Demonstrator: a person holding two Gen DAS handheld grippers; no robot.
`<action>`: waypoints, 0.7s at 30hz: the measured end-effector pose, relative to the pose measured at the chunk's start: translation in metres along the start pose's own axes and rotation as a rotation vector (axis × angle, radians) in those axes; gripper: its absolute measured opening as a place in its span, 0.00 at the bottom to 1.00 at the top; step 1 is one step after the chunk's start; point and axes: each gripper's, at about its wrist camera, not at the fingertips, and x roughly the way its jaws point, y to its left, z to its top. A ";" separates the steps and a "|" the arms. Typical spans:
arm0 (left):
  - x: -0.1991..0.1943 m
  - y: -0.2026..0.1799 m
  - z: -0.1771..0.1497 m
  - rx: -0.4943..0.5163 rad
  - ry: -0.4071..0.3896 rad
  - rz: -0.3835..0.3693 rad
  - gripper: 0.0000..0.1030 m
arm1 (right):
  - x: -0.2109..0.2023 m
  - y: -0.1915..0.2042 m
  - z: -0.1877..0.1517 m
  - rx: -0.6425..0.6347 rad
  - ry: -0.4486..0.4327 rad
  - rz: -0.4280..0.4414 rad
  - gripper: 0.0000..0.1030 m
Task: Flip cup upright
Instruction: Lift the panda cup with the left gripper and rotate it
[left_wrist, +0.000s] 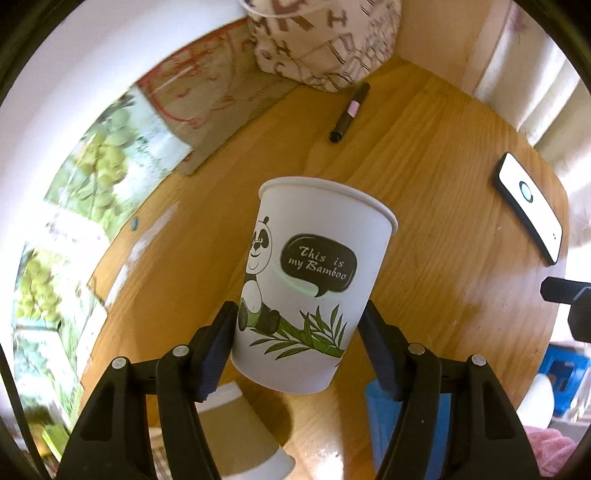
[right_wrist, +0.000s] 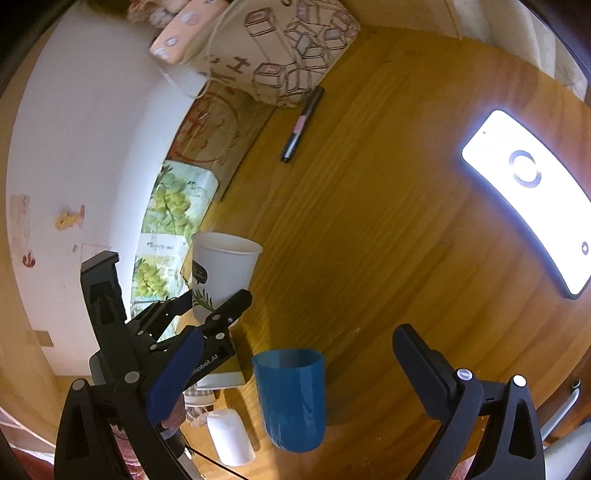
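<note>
A white paper cup (left_wrist: 310, 280) with a panda print is held above the wooden table (left_wrist: 424, 192), mouth up, tilted a little. My left gripper (left_wrist: 299, 325) is shut on its lower part, one pad on each side. The right wrist view shows the same cup (right_wrist: 221, 273) held by the left gripper (right_wrist: 218, 302) over the table's left side. My right gripper (right_wrist: 295, 373) is open and empty, with a blue cup (right_wrist: 291, 398) standing mouth up between its fingers, not touched.
A brown paper cup (left_wrist: 240, 432) lies below the held cup. A black marker (left_wrist: 349, 110), a patterned bag (left_wrist: 325, 40) and a lit phone (left_wrist: 528, 206) lie further out. A printed box (left_wrist: 103, 177) stands along the left edge. A white candle (right_wrist: 231, 435) is near the front.
</note>
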 end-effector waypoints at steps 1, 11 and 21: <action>-0.005 0.003 -0.004 -0.019 -0.007 -0.001 0.67 | -0.001 0.002 -0.001 -0.006 0.000 0.001 1.00; -0.055 0.007 -0.054 -0.195 -0.076 0.011 0.67 | -0.014 0.027 -0.030 -0.098 -0.017 0.039 1.00; -0.092 0.014 -0.135 -0.415 -0.118 -0.040 0.67 | -0.028 0.049 -0.081 -0.187 -0.012 0.064 1.00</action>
